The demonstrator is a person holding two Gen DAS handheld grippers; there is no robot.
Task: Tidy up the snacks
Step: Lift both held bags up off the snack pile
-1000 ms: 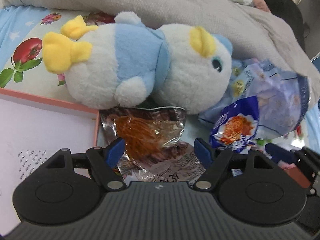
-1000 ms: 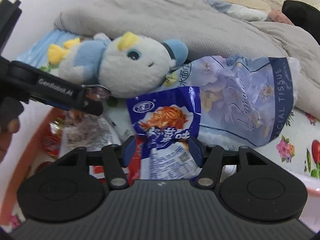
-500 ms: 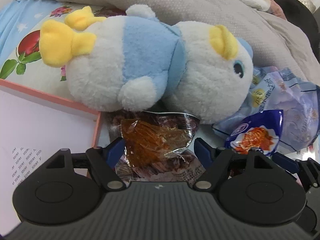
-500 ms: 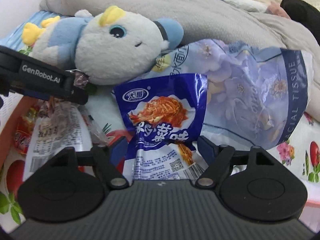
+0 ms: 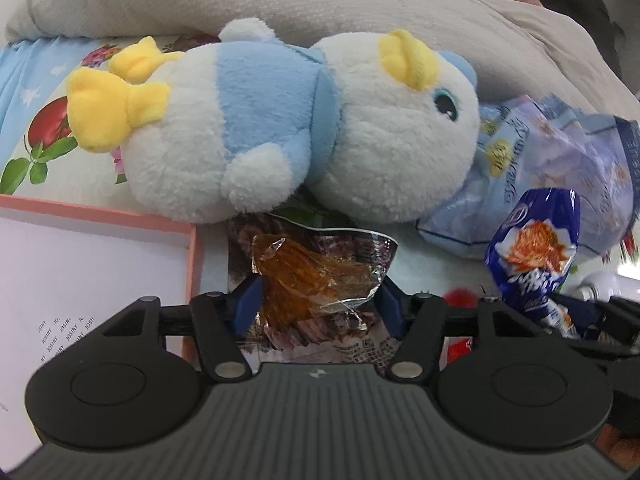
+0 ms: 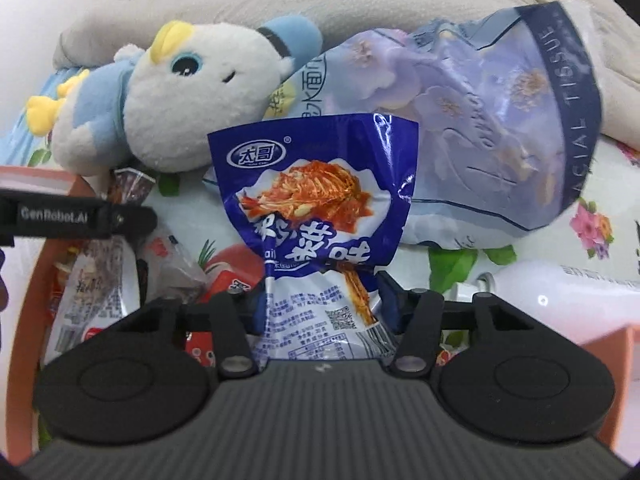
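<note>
My left gripper (image 5: 318,302) is shut on a clear brown snack packet with orange strips (image 5: 316,276), held just below a plush toy (image 5: 272,120). My right gripper (image 6: 322,300) is shut on a blue snack packet with a red noodle picture (image 6: 316,200), held upright above the bed. That blue packet also shows at the right of the left wrist view (image 5: 534,248). Several more snack packets (image 6: 92,292) lie at lower left in the right wrist view, beneath the left gripper's arm (image 6: 76,216).
A pink-edged white box (image 5: 80,272) lies at the left. A blue facial tissue pack (image 6: 492,136) lies behind the blue packet. A grey blanket (image 5: 320,4) is bunched at the back. A white bottle-like object (image 6: 568,280) lies at right on the floral sheet.
Both grippers have risen and closed in on their packets. The blue packet now stands upright in the right gripper, and the plush toy looks nearer in the left wrist view.
</note>
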